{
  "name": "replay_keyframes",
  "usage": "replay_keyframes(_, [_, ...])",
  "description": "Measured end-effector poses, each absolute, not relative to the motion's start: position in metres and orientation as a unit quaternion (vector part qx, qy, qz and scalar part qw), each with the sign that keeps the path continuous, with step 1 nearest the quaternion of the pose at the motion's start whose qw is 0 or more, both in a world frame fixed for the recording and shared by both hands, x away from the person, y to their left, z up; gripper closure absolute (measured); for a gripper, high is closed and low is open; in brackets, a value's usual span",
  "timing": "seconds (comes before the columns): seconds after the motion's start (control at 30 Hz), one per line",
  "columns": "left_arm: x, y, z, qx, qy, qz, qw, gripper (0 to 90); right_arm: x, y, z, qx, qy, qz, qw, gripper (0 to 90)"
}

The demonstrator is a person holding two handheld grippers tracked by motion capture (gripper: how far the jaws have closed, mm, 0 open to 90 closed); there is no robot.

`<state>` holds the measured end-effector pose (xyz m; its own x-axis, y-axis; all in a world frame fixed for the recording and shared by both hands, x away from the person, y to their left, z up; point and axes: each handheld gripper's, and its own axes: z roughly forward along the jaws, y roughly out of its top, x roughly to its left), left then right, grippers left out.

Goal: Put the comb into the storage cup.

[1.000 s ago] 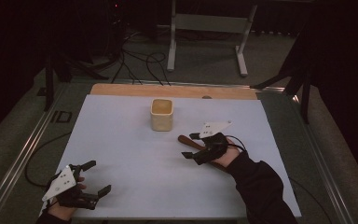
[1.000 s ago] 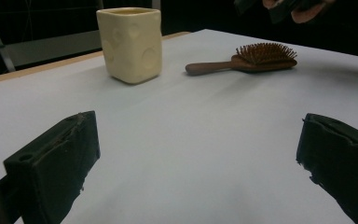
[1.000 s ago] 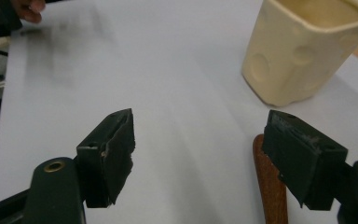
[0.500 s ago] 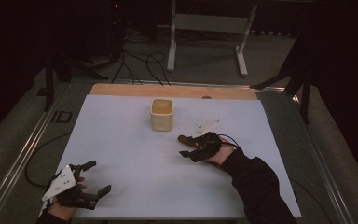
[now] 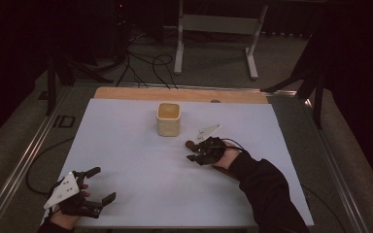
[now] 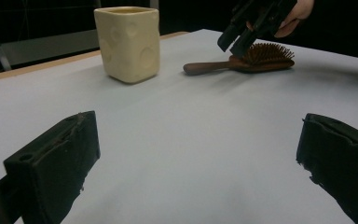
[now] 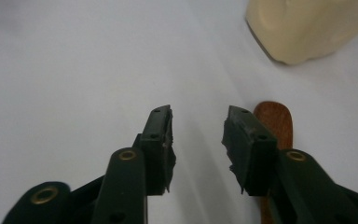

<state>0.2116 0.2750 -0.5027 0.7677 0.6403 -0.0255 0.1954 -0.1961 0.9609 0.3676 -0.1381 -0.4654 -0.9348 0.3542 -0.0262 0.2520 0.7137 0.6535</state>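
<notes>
Two grippers, no grab yet: R gripper (image 7: pixel 198 135), jaws just narrowing w/ nothing between, sits beside brown wooden bristle hairbrush (image 6: pixel 242 64) lying near cream ceramic cup (image 5: pixel 168 118); L gripper (image 5: pixel 80 196) wide open, idle.

Cup (image 5: pixel 168 119) stands on the table (image 5: pixel 126 145), centre rear. Hairbrush (image 6: pixel 242 63) lies just right of it, nearer the person. Right gripper (image 5: pixel 194 156) over the brush; left gripper (image 5: pixel 99 187) front-left, well apart.

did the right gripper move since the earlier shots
Yes. In the high view the right gripper has dropped toward the near edge, away from the cream cup, its fingers closing, over the hairbrush.
</notes>
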Motion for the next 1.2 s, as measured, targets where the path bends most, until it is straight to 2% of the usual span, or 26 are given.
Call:
replay_keyframes(0.43, [0.212,0.275,-0.503,0.750,0.279,0.193,0.568,0.2,0.379,-0.133,-0.471,0.148,0.943,0.288,0.082,89.5])
replay_keyframes(1.2, [0.212,0.275,-0.504,0.750,0.279,0.191,0.569,0.2,0.403,-0.128,-0.487,0.127,0.964,0.219,0.077,90.0])
